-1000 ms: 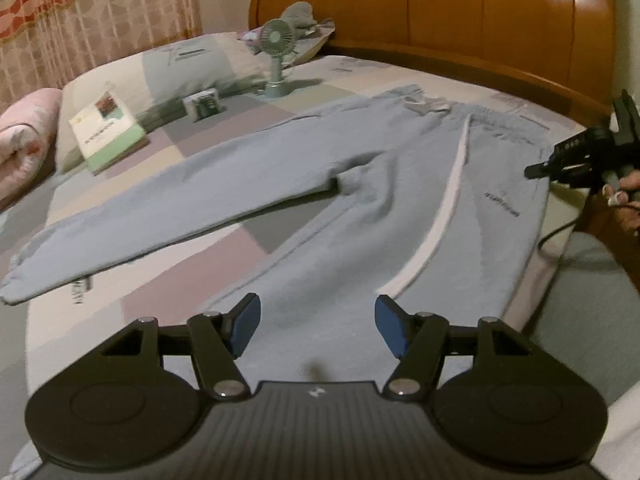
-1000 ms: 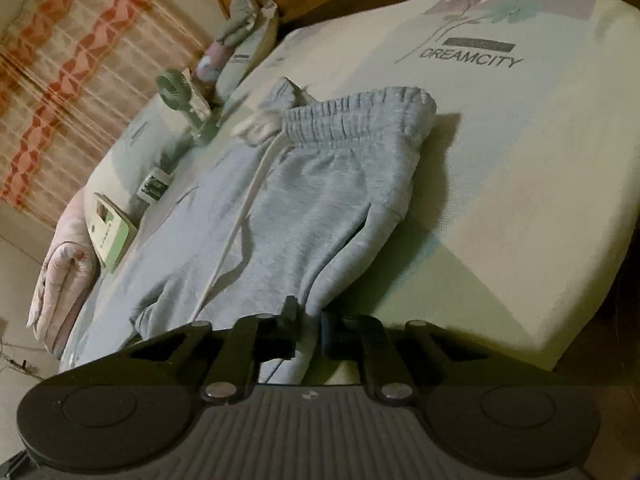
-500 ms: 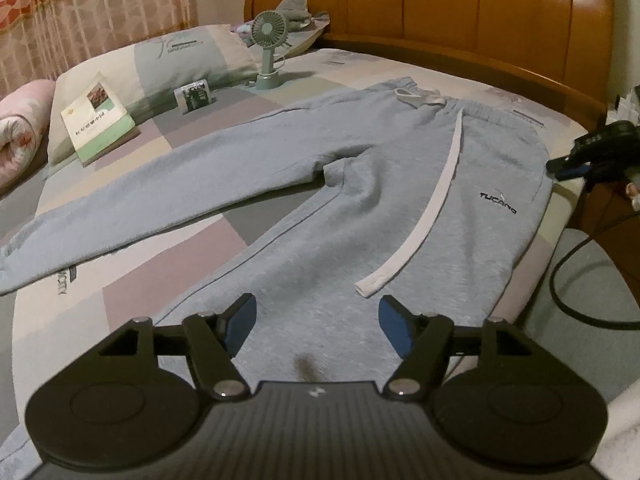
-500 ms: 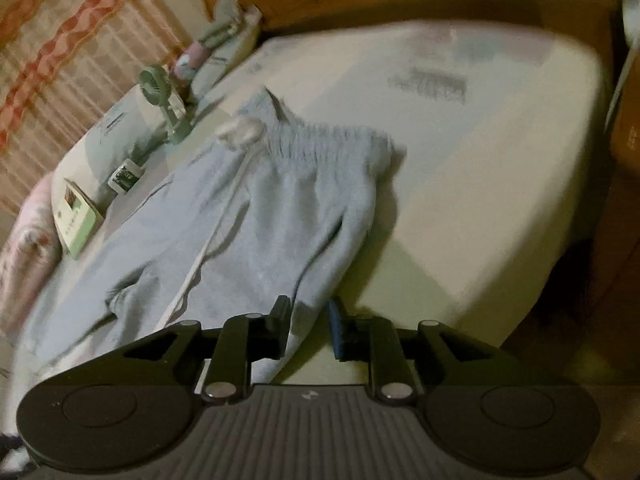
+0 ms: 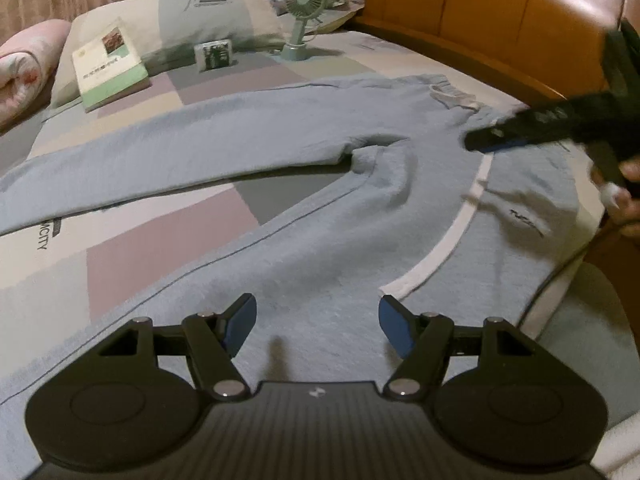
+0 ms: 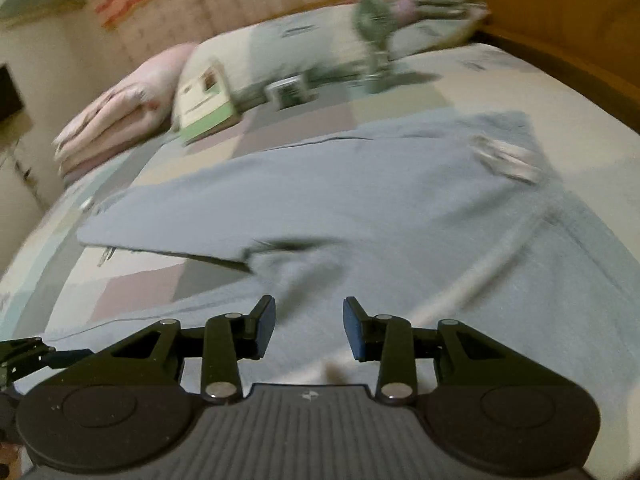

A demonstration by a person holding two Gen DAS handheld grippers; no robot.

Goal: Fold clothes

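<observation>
In the left wrist view, the left hand-held gripper (image 5: 317, 322) is being held with its blue-padded fingers spread wide, and nothing is being gripped between them. It is hovering above the lower leg of the light blue-grey cotton sweatpants (image 5: 304, 216), which are lying flat across the patchwork-patterned bed (image 5: 160, 240) with the legs splayed apart and the long white drawstring (image 5: 448, 248) trailing down the nearer leg. The right hand-held gripper (image 5: 476, 145) is being seen blurred over the waistband area; whether it is touching the fabric cannot be told. Behind the trousers, a green-edged book (image 5: 110, 68), a small card box (image 5: 215, 54) and a pale green desk fan (image 5: 302, 24) are resting near the pillow (image 5: 208, 16), before a wooden headboard (image 5: 480, 12).

In the right wrist view, which is blurred, the right hand-held gripper (image 6: 309, 326) is being shown with fingers parted and empty, poised over the sweatpants (image 6: 360, 208) near the crotch. A rolled pink quilt (image 6: 120, 116) is lying at the bed's far left. The left hand-held gripper (image 6: 60, 354) is just showing at the lower left edge.
</observation>
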